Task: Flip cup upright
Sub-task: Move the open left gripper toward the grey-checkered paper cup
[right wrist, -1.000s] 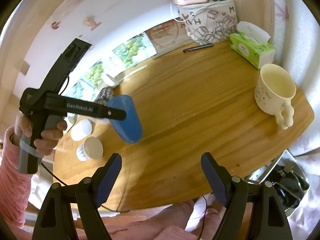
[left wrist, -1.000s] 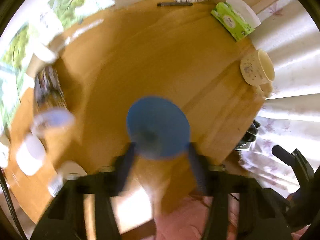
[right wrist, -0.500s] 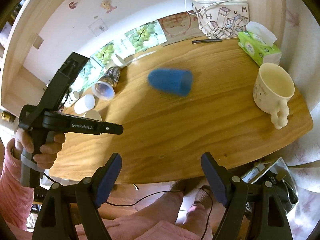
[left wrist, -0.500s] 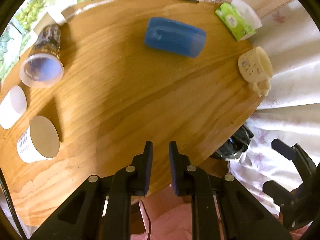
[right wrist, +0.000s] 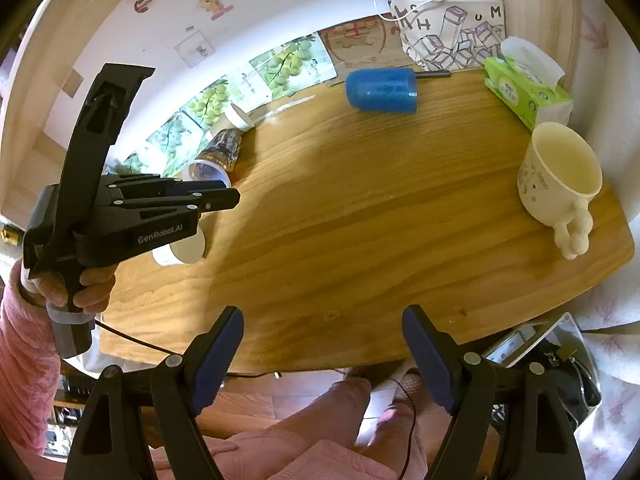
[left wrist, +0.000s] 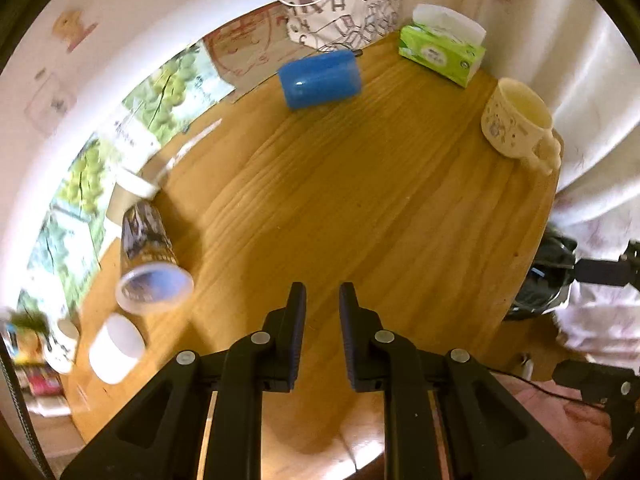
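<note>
A blue cup (left wrist: 319,78) lies on its side at the far edge of the wooden table (left wrist: 360,216), closed end to the left; it also shows in the right wrist view (right wrist: 382,89). My left gripper (left wrist: 322,296) is nearly shut and empty, over the table's near part, well short of the cup. In the right wrist view the left gripper (right wrist: 224,199) is held at the table's left side. My right gripper (right wrist: 322,320) is wide open and empty at the table's front edge.
A cream mug (right wrist: 560,184) stands upright at the right edge. A green tissue box (right wrist: 526,90) sits back right, a printed bag (right wrist: 448,36) behind the cup. A dark printed cup (left wrist: 150,258) lies on its side at the left, with white cups (left wrist: 116,346) nearby.
One second ago my left gripper held the blue cup. It has let go; the cup now lies on its side at the far edge, and the left gripper has closed and pulled back.
</note>
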Demonstrator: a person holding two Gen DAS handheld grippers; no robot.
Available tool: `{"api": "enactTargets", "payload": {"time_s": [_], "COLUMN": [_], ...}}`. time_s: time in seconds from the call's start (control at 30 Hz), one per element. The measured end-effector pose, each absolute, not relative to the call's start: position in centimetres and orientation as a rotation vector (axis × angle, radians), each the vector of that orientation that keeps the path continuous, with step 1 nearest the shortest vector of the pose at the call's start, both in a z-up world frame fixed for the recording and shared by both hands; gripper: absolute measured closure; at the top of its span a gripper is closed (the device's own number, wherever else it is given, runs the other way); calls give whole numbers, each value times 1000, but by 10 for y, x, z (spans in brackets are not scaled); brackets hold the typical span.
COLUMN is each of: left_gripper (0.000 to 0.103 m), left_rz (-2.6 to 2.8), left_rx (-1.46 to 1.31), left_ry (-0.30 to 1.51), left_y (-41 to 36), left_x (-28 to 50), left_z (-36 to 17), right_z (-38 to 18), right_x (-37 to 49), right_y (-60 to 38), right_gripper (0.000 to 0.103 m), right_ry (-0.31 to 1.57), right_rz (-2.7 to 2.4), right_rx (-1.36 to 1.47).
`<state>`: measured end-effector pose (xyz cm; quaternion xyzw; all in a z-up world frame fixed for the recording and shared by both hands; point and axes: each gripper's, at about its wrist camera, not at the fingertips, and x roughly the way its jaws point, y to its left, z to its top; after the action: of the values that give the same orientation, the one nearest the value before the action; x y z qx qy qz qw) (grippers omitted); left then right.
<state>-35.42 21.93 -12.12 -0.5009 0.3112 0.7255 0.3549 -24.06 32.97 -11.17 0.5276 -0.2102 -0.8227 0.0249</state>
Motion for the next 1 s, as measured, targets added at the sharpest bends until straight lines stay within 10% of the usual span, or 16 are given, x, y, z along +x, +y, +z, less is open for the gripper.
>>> {"api": "enactTargets", "payload": {"time_s": [1.0], "left_gripper": [67], "left_rz": [1813], "left_rx": [-1402], "left_ry": [820], "left_y": [190], "left_x": [-383], "left_z": [-123], "right_z": [-116], "right_x": [-274], "right_y": [313], "right_gripper": [21], "right_ry": [-707], "right_rz": [-2550], "right_rx": [1641]}}
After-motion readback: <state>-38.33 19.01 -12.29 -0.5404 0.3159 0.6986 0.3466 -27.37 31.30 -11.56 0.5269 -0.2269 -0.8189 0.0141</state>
